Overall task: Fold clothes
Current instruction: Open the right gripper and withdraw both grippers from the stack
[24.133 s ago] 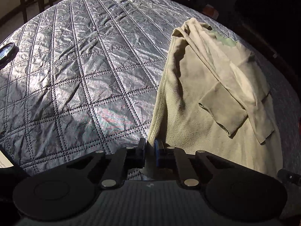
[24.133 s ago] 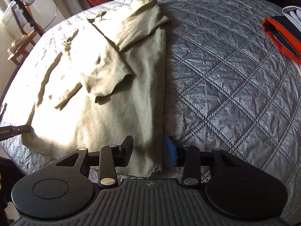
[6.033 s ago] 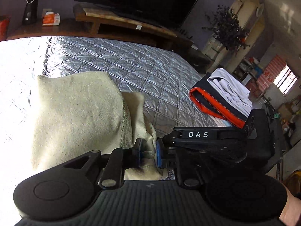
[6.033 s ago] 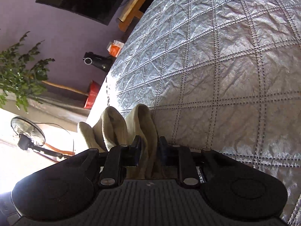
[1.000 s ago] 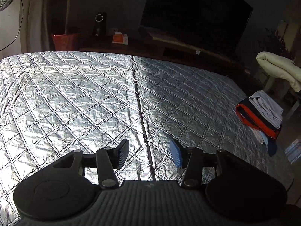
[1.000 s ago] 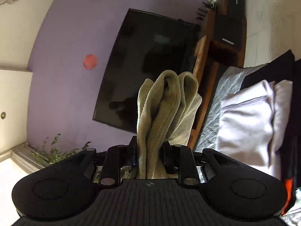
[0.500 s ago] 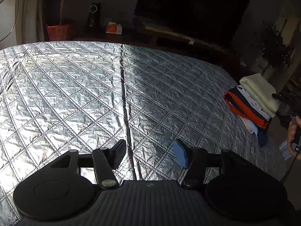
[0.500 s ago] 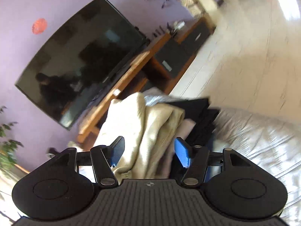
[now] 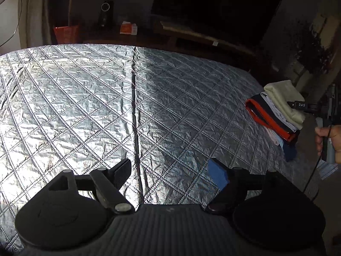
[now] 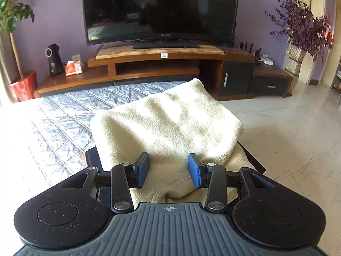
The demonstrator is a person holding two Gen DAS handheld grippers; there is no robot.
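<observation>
The folded cream fleece garment [image 10: 168, 123] lay atop the stack of folded clothes [image 9: 275, 115] at the quilted silver bedspread's [image 9: 85, 98] edge; the right gripper [image 10: 168, 167] hung above it, jaws closing without pinching, while the left gripper [image 9: 170, 168] was opening, empty

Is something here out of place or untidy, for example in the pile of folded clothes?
Nothing stands out. The cream garment lies folded on top of the clothes pile at the bed's edge; only its near hem is slightly rumpled.
</observation>
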